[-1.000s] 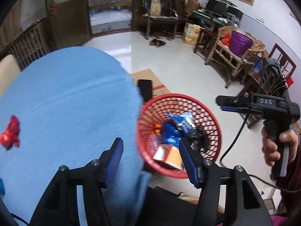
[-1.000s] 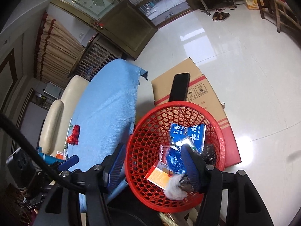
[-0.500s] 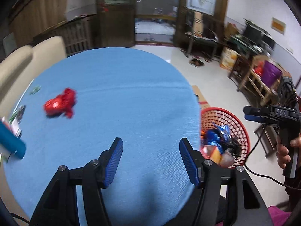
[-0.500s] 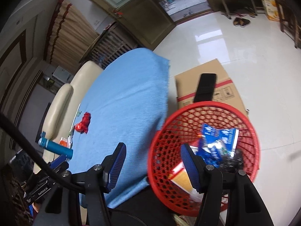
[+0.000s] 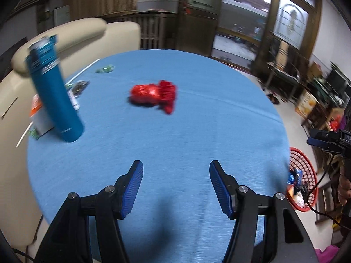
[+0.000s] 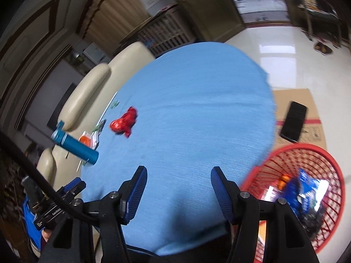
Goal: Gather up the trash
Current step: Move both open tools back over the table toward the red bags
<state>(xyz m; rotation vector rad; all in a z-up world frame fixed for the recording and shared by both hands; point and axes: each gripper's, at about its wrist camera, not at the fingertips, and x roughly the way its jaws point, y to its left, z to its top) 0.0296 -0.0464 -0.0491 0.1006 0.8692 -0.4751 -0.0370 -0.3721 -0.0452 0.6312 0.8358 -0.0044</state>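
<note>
Several wrappers are lying in the red mesh plastic basket (image 6: 307, 188); ahead of the released, empty left gripper (image 5: 176, 188), a crumpled red foil wrapper (image 5: 153, 95) is being left uncollected.

On the tabletop (image 5: 197, 135): one crumpled red wrapper (image 5: 154, 95) near the middle, one blue bottle (image 5: 54, 92) at the left, and beside it one orange-and-white packet (image 5: 37, 114). One red basket (image 6: 307, 175) on the right. One black phone (image 6: 294, 121) on one cardboard box (image 6: 294, 100). Two tools, one per hand.
</note>
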